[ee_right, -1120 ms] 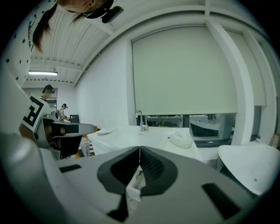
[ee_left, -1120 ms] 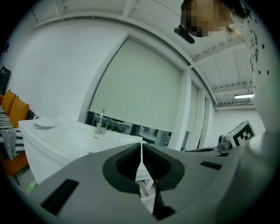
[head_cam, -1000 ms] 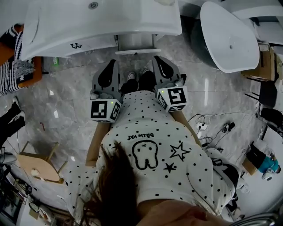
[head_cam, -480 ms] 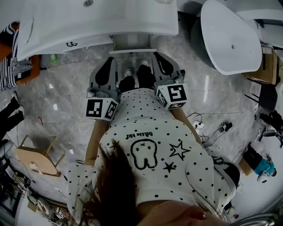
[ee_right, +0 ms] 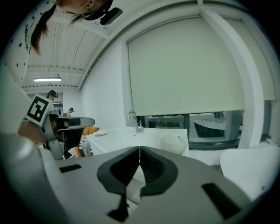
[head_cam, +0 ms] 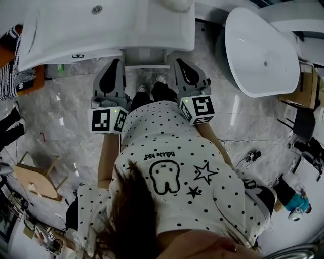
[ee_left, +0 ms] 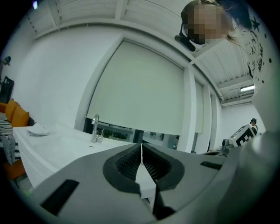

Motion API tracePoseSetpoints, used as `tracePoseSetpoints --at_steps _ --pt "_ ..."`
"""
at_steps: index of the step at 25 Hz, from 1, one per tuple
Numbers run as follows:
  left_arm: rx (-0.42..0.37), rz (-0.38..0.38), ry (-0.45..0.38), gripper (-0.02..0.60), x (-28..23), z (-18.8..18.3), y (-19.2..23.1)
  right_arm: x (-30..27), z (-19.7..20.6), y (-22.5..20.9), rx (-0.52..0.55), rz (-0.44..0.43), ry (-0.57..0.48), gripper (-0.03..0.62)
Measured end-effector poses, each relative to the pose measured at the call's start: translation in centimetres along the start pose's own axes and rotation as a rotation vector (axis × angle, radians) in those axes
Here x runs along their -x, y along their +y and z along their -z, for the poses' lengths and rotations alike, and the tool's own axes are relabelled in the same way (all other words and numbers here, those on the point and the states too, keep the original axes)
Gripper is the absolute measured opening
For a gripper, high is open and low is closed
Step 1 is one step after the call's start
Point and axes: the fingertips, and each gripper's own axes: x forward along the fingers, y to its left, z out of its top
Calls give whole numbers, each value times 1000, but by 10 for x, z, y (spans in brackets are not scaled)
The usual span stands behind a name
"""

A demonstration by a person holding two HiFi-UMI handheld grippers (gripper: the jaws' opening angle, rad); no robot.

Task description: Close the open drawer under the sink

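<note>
The white sink (head_cam: 61, 30) runs across the top of the head view. Its basin shows a drain (head_cam: 96, 9), a rounded white lump (head_cam: 177, 4) sits at its far right corner, and a faucet (ee_left: 95, 129) stands at its back edge. The drawer (head_cam: 146, 54) juts a short way out from under the middle of the sink's front edge; what lies in it cannot be made out. Its long axis runs along that front edge, and its front faces the person. The left tool (ee_left: 141, 146) and the right tool (ee_right: 139, 151) flank it, one near each end, each with jaws pressed together on nothing. Whether either touches the drawer cannot be told. The person's shoes (head_cam: 161, 80) stand on the marble floor (head_cam: 66, 106) just before the drawer, between the tools. A white tub (head_cam: 260, 48) stands near the sink's right end, a striped cloth (head_cam: 7, 76) beside its left end, and a wooden stool (head_cam: 35, 182) well apart on the floor.
</note>
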Motion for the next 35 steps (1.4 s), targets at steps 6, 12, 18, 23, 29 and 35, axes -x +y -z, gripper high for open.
tracePoseSetpoints --at_steps 6,12,18,23,29,35 --pt "13 -126 -63 14 -6 -5 2 6 -5 -36 23 -11 -24 14" --pt "35 -153 -71 14 -9 -1 2 9 -4 -50 30 -2 -29 14" --pt "44 -141 -72 14 -15 -1 -7 10 -6 -57 39 -2 -33 14" --pt "38 -123 -66 14 -22 -3 -8 8 -12 -63 26 16 -46 14" --pt "57 -117 -78 14 -26 -10 -8 5 -17 -62 27 14 -50 14" --pt "27 -132 -56 14 -24 -6 -7 6 -15 -63 20 12 -51 14"
